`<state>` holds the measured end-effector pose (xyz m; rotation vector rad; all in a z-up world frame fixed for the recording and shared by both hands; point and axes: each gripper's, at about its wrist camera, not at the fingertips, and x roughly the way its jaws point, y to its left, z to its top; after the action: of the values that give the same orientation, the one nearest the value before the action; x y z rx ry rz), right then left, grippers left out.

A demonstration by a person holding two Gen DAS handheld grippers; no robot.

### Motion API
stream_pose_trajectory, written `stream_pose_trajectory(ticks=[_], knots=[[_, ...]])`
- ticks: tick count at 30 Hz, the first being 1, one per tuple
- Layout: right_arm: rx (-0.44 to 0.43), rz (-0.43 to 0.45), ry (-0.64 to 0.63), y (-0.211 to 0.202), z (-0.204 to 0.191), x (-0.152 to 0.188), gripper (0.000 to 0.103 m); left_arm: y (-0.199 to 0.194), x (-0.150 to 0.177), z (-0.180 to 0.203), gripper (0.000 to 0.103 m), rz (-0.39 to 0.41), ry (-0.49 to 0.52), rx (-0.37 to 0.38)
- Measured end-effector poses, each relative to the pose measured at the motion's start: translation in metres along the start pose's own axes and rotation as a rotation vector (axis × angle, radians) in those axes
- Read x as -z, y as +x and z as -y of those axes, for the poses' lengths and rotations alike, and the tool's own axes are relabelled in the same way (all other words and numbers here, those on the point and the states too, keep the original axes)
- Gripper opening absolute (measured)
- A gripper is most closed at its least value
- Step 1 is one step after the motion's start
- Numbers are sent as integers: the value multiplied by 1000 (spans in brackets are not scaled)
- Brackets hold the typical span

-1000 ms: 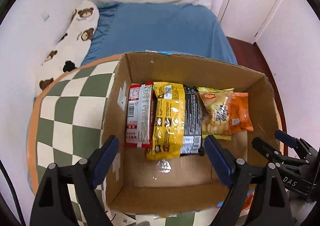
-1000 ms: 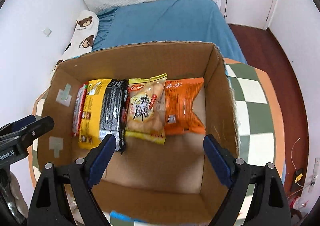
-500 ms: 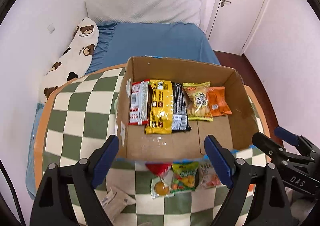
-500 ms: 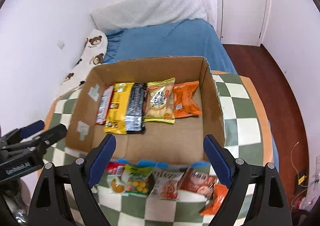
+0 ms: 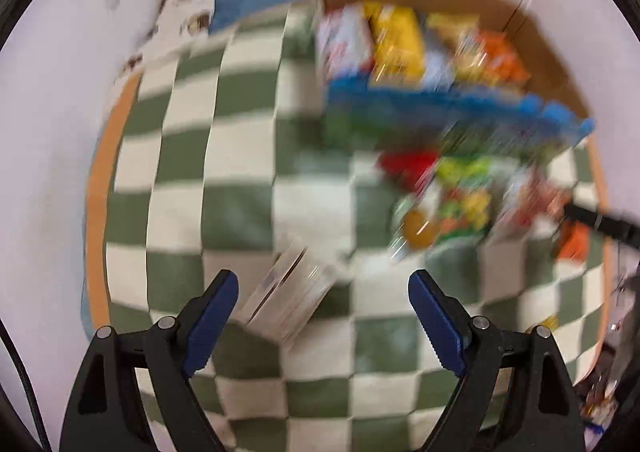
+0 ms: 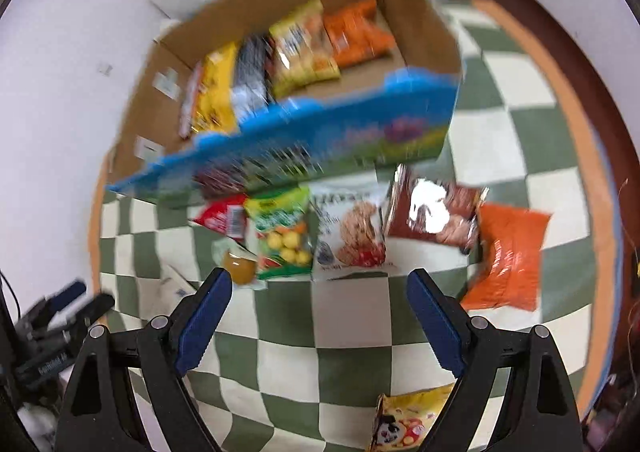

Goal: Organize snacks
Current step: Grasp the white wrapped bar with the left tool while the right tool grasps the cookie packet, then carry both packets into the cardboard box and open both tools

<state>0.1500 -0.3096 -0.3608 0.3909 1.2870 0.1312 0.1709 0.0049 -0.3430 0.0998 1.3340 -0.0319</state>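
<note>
A cardboard box (image 6: 424, 28) with a blue printed front (image 5: 440, 108) holds a row of snack packets (image 6: 280, 64). Loose snacks lie on the checked table in front of it: a red pack (image 6: 220, 218), a green candy bag (image 6: 282, 236), a cookie bag (image 6: 352, 232), a brown bag (image 6: 432, 212), an orange bag (image 6: 508, 256) and a yellow bag (image 6: 412, 424). A white packet (image 5: 288, 300) lies just ahead of my left gripper (image 5: 323, 304), which is open and empty. My right gripper (image 6: 319, 304) is open and empty, near the cookie bag. Both views are blurred.
The checked green and white table (image 5: 240, 172) has an orange rim (image 6: 592, 156). A bed with a bear-print pillow (image 5: 184, 8) lies beyond it. The left gripper shows at the lower left of the right wrist view (image 6: 60, 316).
Both grippers have pulled back from above the box and dropped low over the table. The loose snacks in front of the box have come into view. Both stay open.
</note>
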Motion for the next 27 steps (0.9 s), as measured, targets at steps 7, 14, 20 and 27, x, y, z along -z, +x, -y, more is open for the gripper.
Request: stream_pose_trajectory(ticks=[7, 14, 20, 27], knots=[[59, -48, -6, 63, -1, -16, 89, 82, 18, -10, 87, -199, 133, -54], [132, -89, -20, 106, -6, -28, 70, 128, 17, -7, 64, -279, 144, -49], [169, -112, -78, 111, 0, -15, 47, 119, 25, -13, 61, -284, -135, 107], [150, -256, -139, 105, 11, 41, 46, 123, 66, 14, 61, -350, -210, 173]])
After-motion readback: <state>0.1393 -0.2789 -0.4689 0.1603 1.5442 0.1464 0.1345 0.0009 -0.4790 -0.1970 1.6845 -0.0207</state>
